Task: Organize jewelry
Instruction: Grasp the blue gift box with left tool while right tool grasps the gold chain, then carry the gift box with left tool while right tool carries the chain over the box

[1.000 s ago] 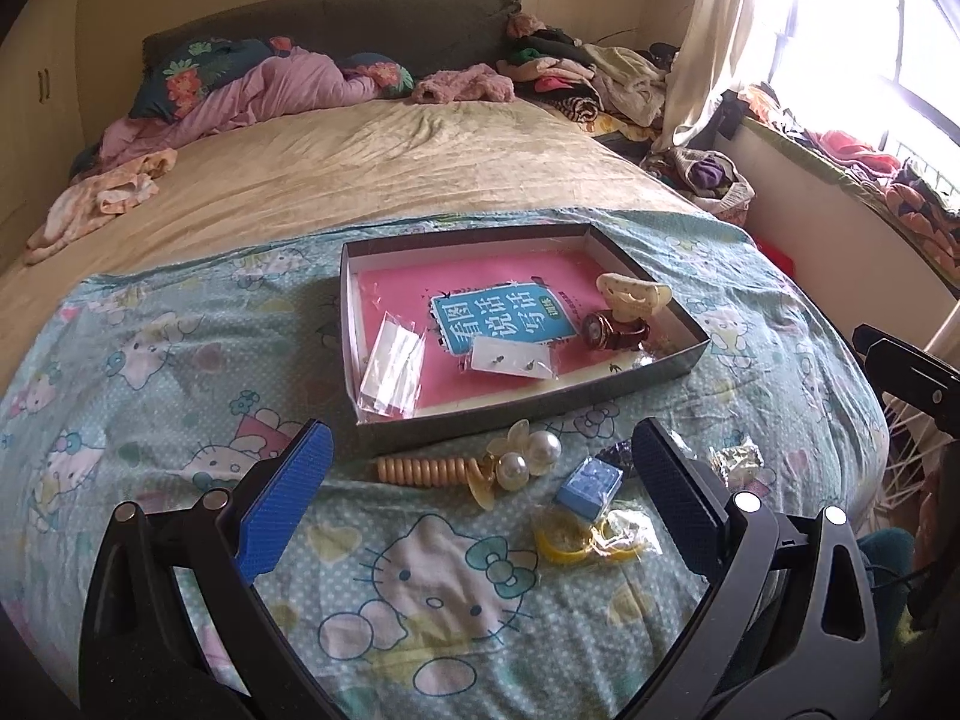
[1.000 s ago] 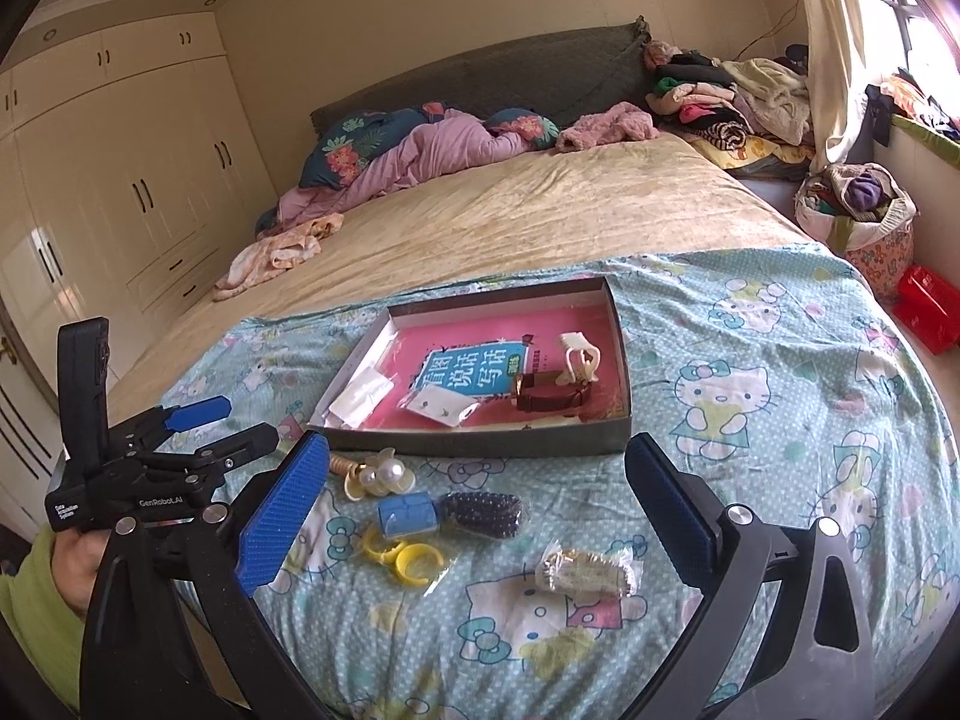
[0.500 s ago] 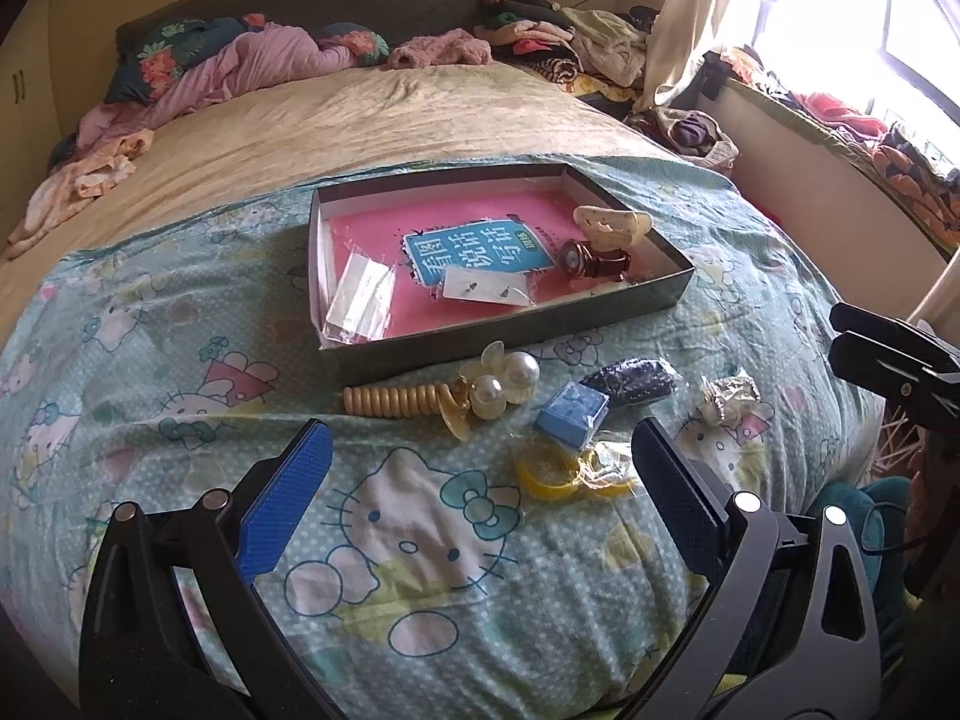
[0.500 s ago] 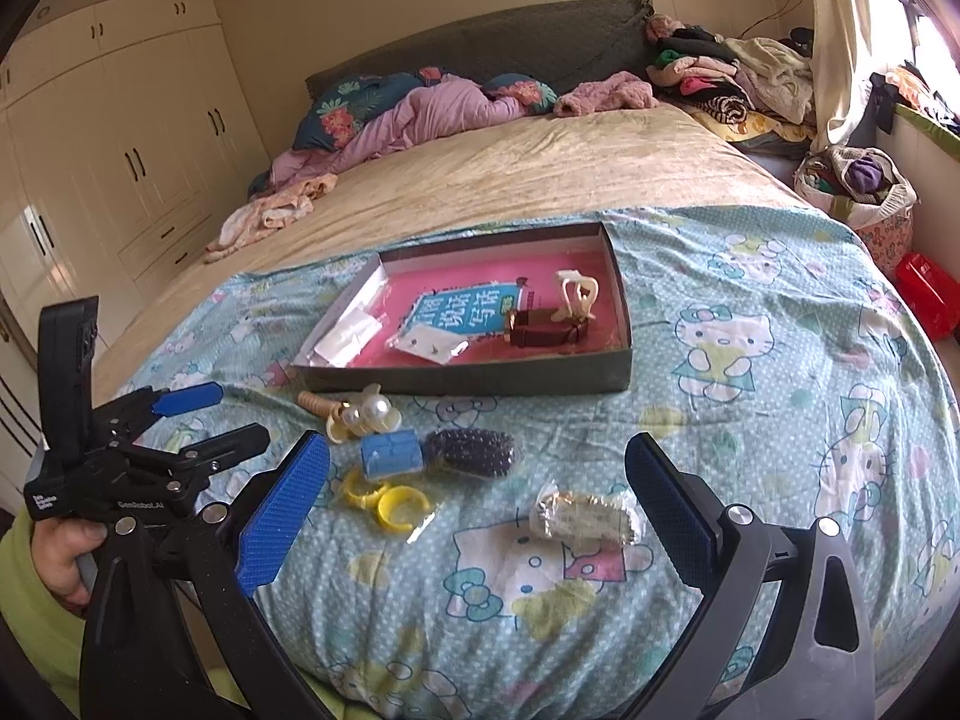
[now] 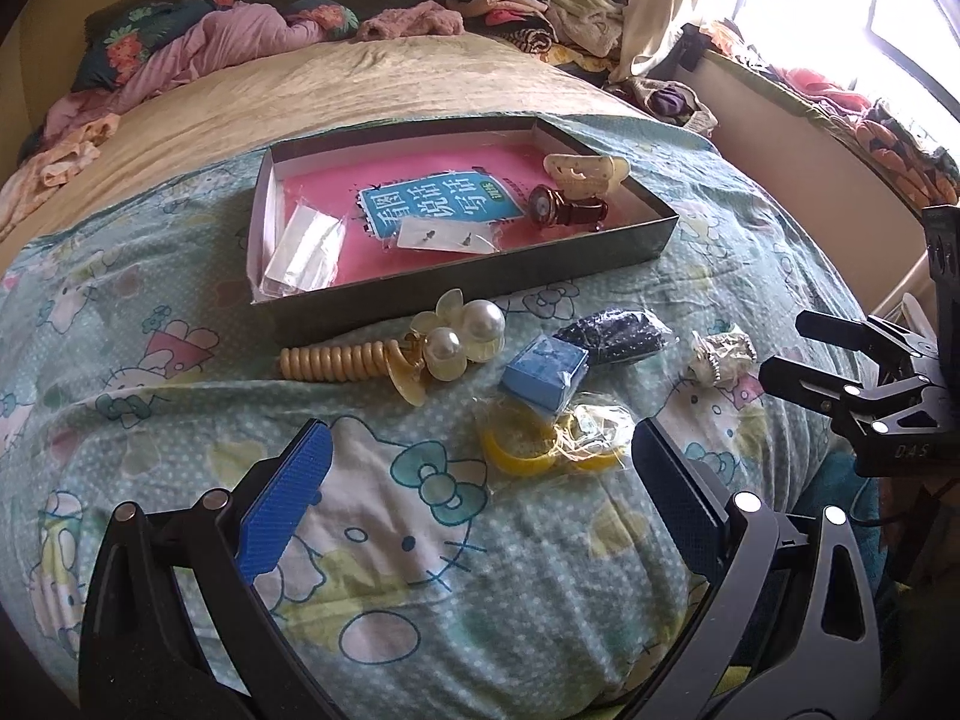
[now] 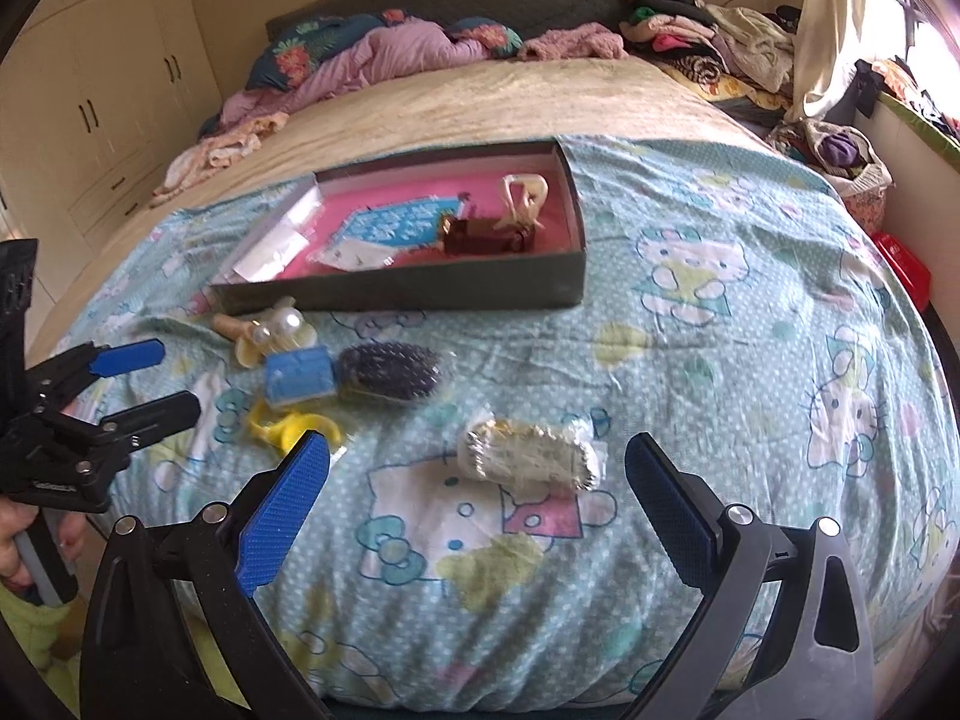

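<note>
A shallow dark box (image 5: 654, 237) (image 6: 564, 291) with a pink lining lies on the Hello Kitty sheet. It holds a watch (image 5: 564, 210), a cream hair claw (image 5: 585, 168) and small clear bags (image 5: 303, 252). In front of it lie a pearl hair clip on a coil tie (image 5: 432, 348), a small blue box (image 5: 543, 375) (image 6: 298, 375), yellow rings in a bag (image 5: 543, 444), a dark beaded piece (image 5: 618, 330) (image 6: 390, 369) and a silvery bagged piece (image 5: 720, 357) (image 6: 531, 456). My left gripper (image 5: 474, 468) is open and empty just before the yellow rings. My right gripper (image 6: 477, 480) is open and empty, with the silvery piece between its fingers.
The bed edge runs just below the grippers. Piled bedding and clothes (image 6: 384, 54) lie at the headboard. A laundry basket (image 6: 840, 150) and a red bin (image 6: 906, 264) stand at the right, wardrobes (image 6: 108, 96) at the left.
Both grippers have moved forward and down toward the loose items. The silvery piece now sits between the right fingers; the yellow rings are closer to the left gripper.
</note>
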`<state>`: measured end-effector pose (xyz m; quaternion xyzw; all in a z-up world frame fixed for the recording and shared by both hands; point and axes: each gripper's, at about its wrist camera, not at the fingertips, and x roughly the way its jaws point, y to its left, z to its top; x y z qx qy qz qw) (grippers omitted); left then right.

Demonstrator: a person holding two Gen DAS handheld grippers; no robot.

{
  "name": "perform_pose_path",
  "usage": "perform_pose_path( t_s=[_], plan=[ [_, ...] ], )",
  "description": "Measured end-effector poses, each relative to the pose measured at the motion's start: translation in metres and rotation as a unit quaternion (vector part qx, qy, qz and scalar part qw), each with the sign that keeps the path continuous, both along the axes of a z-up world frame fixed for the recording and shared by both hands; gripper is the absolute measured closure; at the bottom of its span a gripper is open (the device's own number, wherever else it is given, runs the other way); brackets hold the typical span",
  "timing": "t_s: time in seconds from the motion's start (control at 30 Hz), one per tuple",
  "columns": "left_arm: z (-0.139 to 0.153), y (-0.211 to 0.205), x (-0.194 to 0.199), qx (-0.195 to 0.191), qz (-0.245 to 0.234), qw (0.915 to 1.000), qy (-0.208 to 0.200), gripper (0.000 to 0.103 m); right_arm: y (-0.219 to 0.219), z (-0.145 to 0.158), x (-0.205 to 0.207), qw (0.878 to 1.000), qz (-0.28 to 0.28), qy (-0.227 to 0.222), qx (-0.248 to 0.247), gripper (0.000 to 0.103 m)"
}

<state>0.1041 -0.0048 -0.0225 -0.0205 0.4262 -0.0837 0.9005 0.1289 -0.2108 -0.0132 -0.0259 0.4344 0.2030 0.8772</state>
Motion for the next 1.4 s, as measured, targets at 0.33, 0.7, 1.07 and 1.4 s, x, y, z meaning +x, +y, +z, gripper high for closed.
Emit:
perform_pose_path(
  t_s=[0.33,0.7,1.07,1.4],
  plan=[
    [-0.021,-0.011,0.023,-0.008,-0.023,0.9996,0.015,0.010,-0.001,-0.039,0.029,0.996,-0.033,0.058,-0.053,0.005],
    [-0.035,-0.026,0.044,-0.007,-0.045,0.9986,0.027,0.019,0.011,-0.056,0.053,0.993,-0.019,0.086,-0.078,0.004],
    [-0.041,-0.039,0.058,0.009,-0.058,0.9978,0.030,0.046,-0.005,-0.045,0.040,0.998,-0.001,0.069,-0.013,0.033],
    [-0.039,-0.041,0.053,-0.001,-0.066,0.9974,0.026,0.065,-0.025,-0.021,0.024,0.997,0.010,0.032,0.072,0.034]
  ],
)
